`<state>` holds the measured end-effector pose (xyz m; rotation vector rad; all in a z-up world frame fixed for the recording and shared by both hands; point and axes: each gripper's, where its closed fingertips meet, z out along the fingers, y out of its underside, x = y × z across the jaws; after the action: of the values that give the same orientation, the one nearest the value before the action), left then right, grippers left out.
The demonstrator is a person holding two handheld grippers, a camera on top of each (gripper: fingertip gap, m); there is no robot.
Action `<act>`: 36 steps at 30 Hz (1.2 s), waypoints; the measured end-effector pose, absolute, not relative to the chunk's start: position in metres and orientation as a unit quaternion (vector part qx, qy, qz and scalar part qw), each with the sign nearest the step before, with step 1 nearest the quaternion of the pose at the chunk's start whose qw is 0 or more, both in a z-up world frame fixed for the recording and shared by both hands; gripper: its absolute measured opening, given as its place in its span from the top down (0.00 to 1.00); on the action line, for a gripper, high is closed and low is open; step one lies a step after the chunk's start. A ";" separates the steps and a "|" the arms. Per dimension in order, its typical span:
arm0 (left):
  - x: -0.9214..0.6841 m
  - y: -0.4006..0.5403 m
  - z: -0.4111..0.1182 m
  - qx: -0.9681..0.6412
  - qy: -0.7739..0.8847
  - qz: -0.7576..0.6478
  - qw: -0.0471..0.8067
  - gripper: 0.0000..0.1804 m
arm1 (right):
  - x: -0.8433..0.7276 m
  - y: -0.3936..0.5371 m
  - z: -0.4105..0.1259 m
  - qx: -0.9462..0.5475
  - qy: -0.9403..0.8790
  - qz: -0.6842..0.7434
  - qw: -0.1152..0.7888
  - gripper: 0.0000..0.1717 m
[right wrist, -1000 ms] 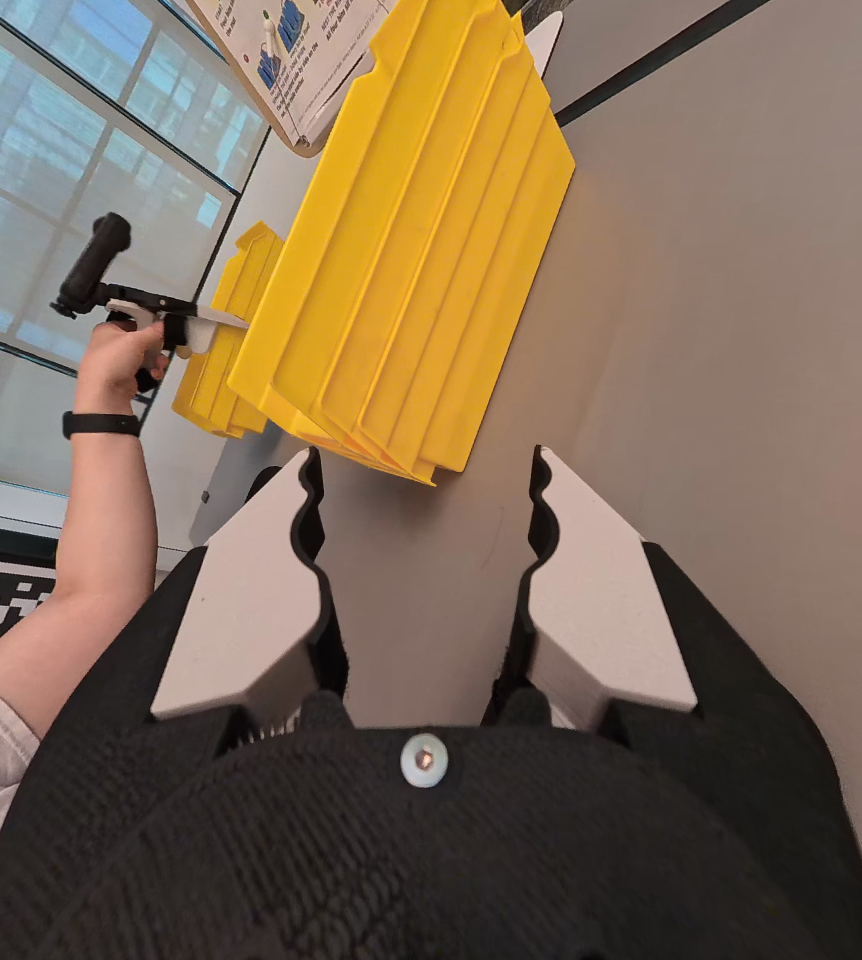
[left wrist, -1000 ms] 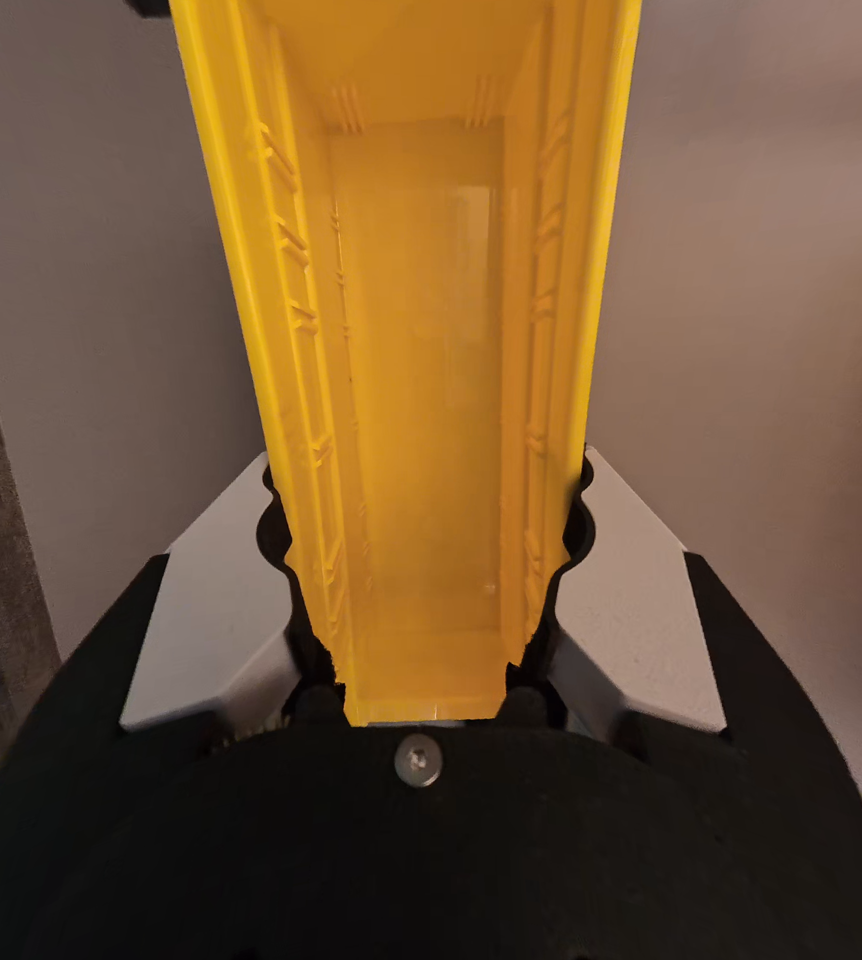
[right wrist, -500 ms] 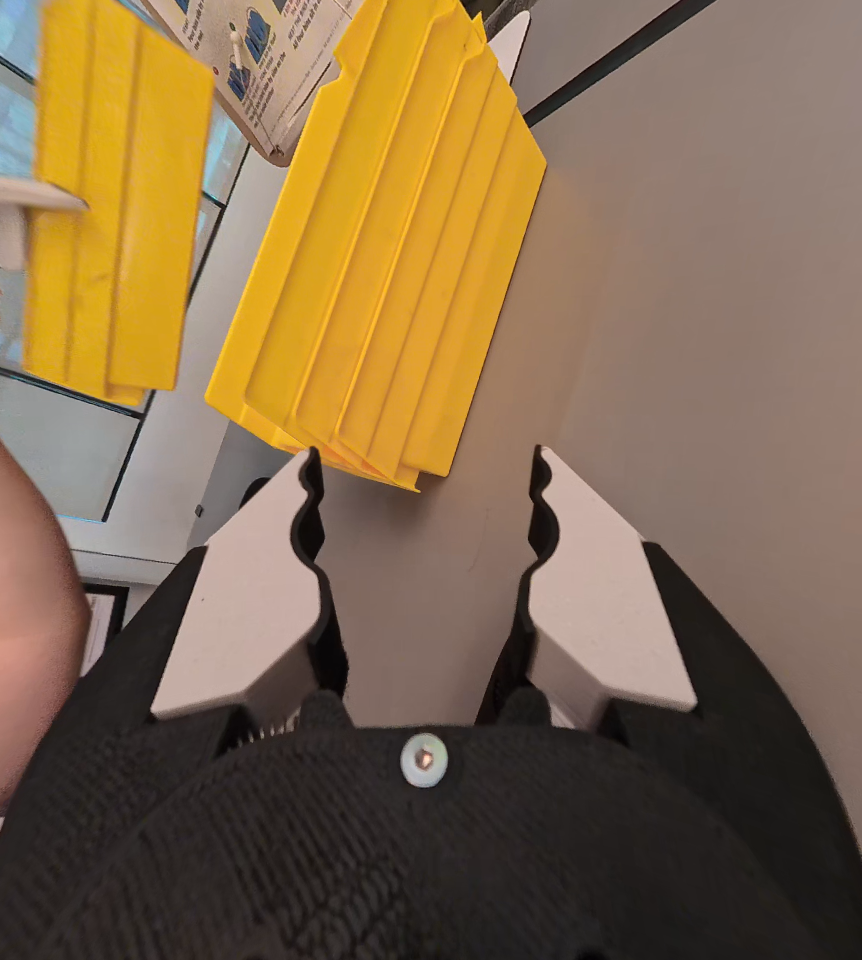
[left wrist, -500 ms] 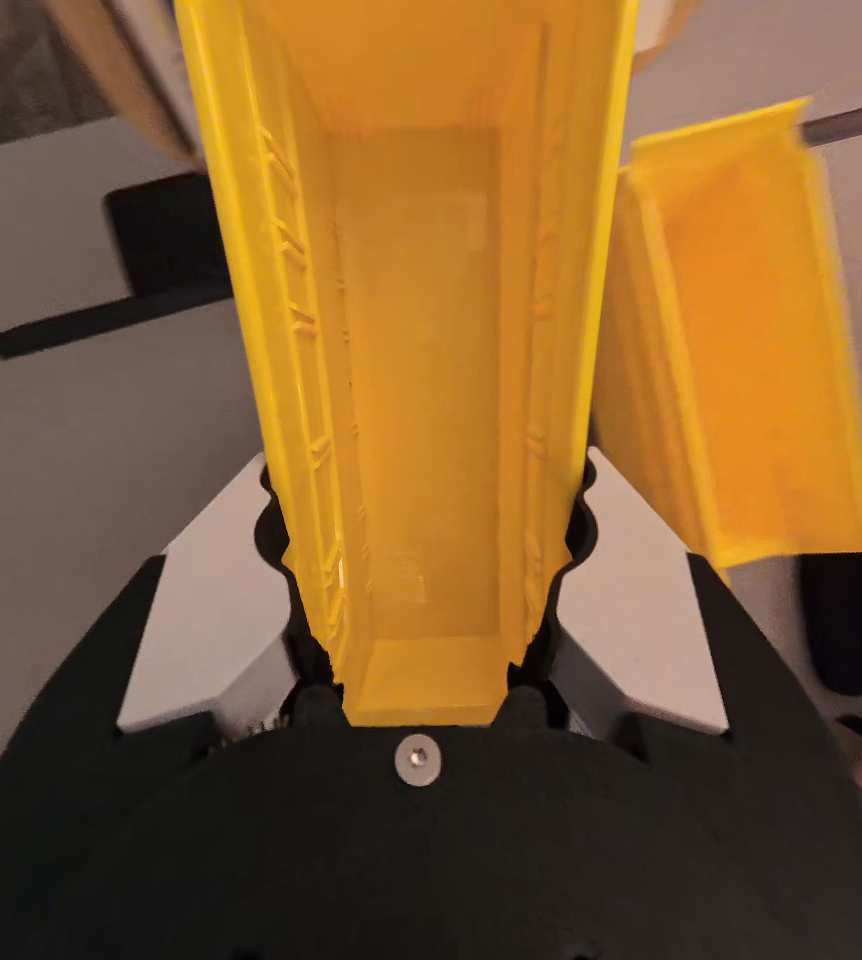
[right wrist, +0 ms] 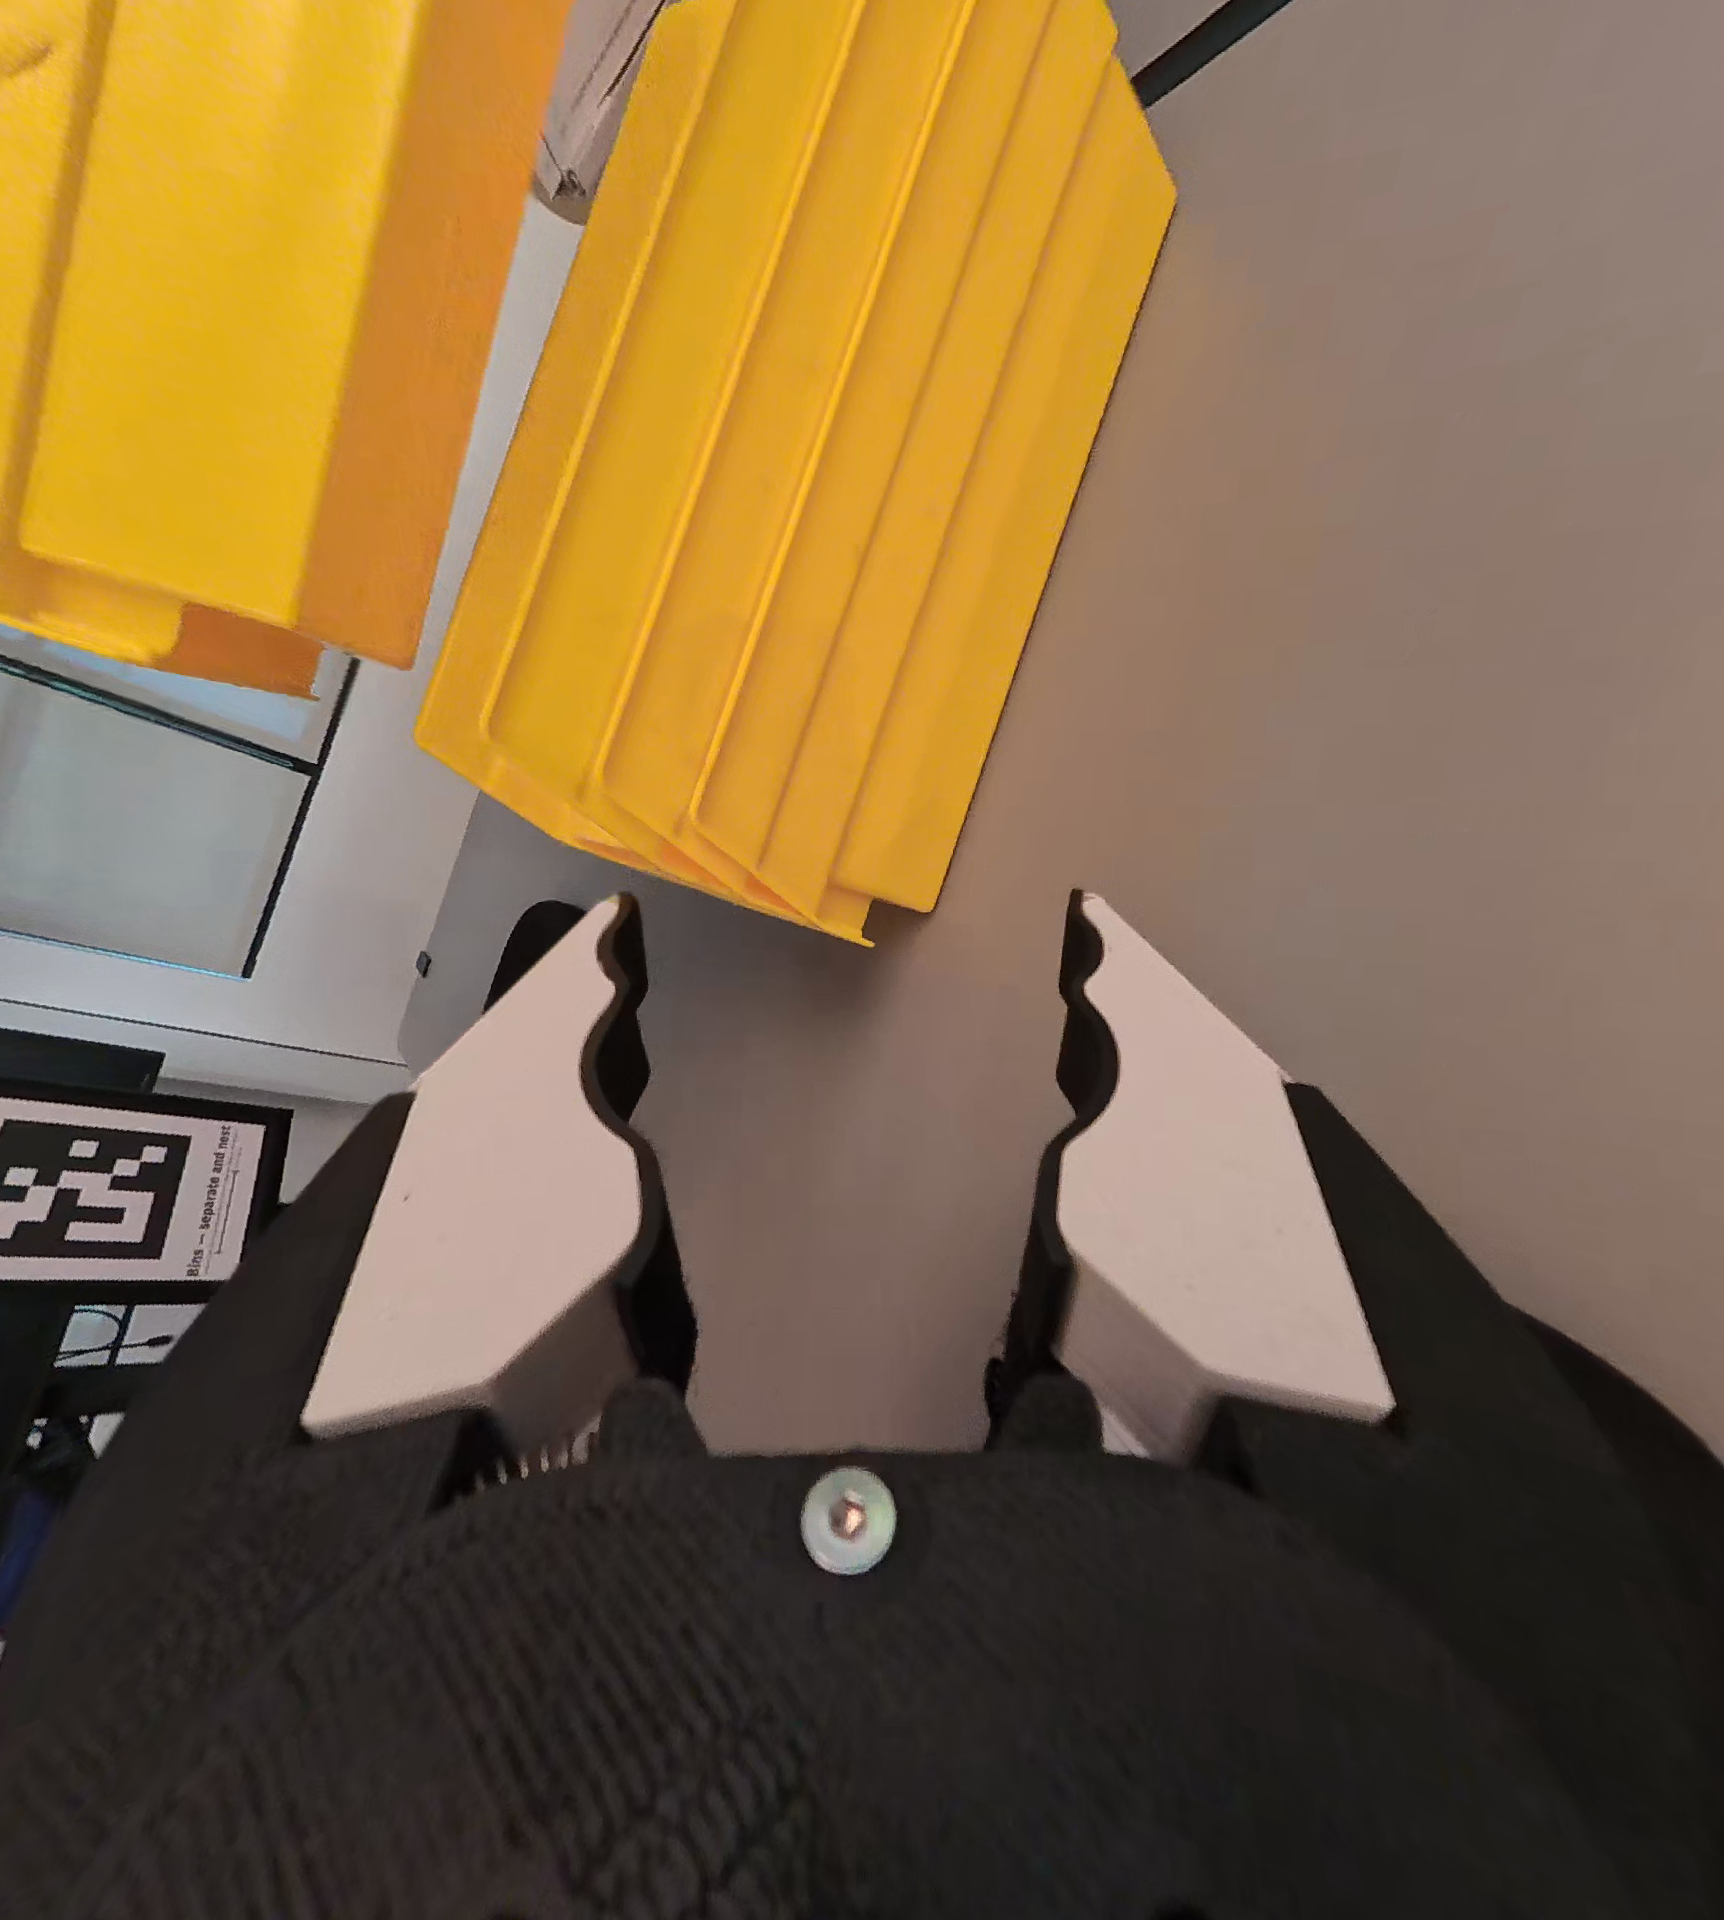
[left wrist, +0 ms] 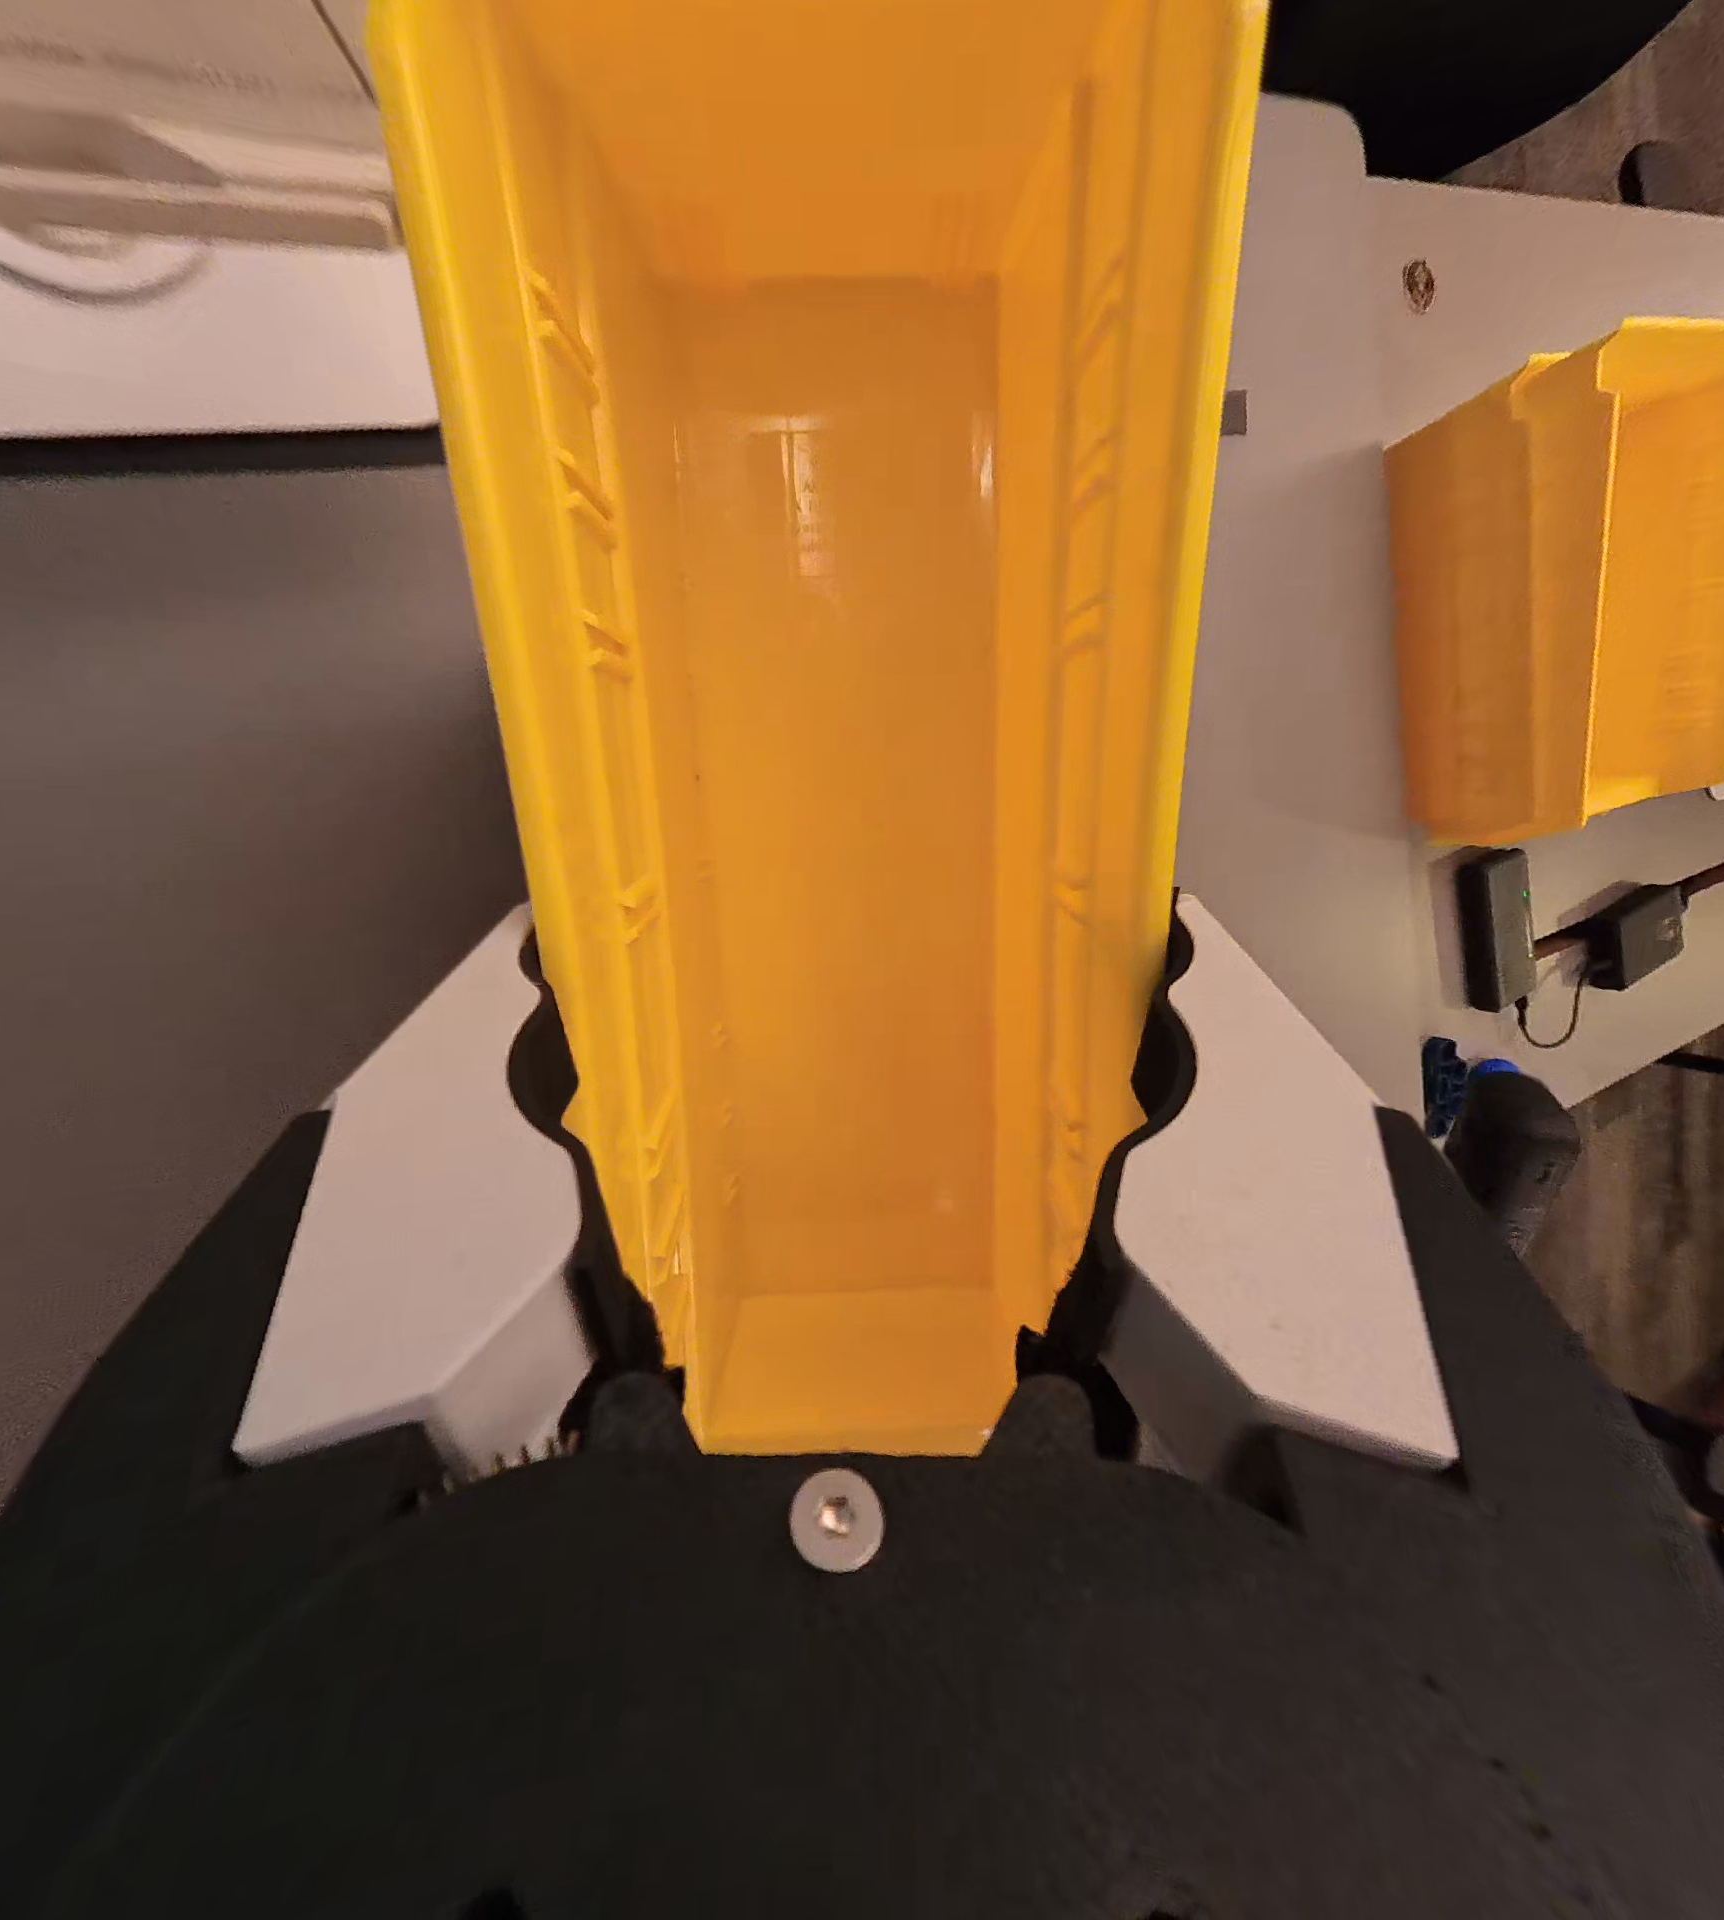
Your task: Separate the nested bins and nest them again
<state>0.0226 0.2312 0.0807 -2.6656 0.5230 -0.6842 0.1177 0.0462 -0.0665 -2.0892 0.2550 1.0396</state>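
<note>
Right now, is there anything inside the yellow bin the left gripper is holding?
Nothing shows inside the held yellow bin: its floor and inner walls look bare, apart from a glossy reflection on the floor. Its far end runs past the top of the left wrist view, so that part is unseen.

The held yellow bin [left wrist: 837, 727] runs off the top edge, its far end unseen. In the right wrist view it [right wrist: 162, 312] is blurred and cut off at the top-left corner. The nested stack [right wrist: 806, 468] loses its far end at the top edge.

Each gripper, left gripper [left wrist: 853, 925] and right gripper [right wrist: 853, 904], has a textured black body, pale grey wedge fingers with wavy black pads, and one silver screw
</note>
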 end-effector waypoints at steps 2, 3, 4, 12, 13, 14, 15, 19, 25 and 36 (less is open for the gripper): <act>0.028 0.226 0.070 -0.945 0.173 -0.232 0.155 0.39 | 0.115 0.044 -0.067 -0.821 0.098 0.409 0.386 0.53; 0.030 0.224 0.066 -0.948 0.173 -0.221 0.152 0.39 | 0.115 0.043 -0.067 -0.819 0.099 0.412 0.388 0.53; 0.031 0.223 0.062 -0.951 0.174 -0.209 0.149 0.38 | 0.115 0.041 -0.067 -0.817 0.100 0.414 0.389 0.53; 0.034 0.222 0.045 -0.962 0.157 -0.154 0.164 0.38 | 0.126 0.028 -0.070 -0.808 0.111 0.421 0.397 0.53; 0.034 0.222 0.042 -0.962 0.154 -0.151 0.164 0.37 | 0.127 0.026 -0.071 -0.808 0.113 0.422 0.396 0.53; 0.034 0.221 0.038 -0.964 0.152 -0.148 0.161 0.37 | 0.129 0.025 -0.071 -0.807 0.115 0.422 0.396 0.53; 0.035 0.220 0.035 -0.965 0.151 -0.146 0.159 0.37 | 0.130 0.024 -0.071 -0.806 0.117 0.422 0.399 0.53; 0.039 0.220 0.020 -0.967 0.145 -0.138 0.158 0.37 | 0.133 0.021 -0.073 -0.805 0.116 0.424 0.399 0.53; 0.041 0.225 0.012 -0.967 0.149 -0.122 0.167 0.36 | 0.137 0.019 -0.079 -0.805 0.119 0.426 0.396 0.53; 0.047 0.228 0.004 -0.962 0.164 -0.066 0.206 0.35 | 0.131 0.021 -0.083 -0.809 0.113 0.427 0.388 0.53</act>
<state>0.0474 0.2275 0.0035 -2.6816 0.4560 -0.1840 0.1309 0.0207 -0.0830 -2.0586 0.2864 1.0851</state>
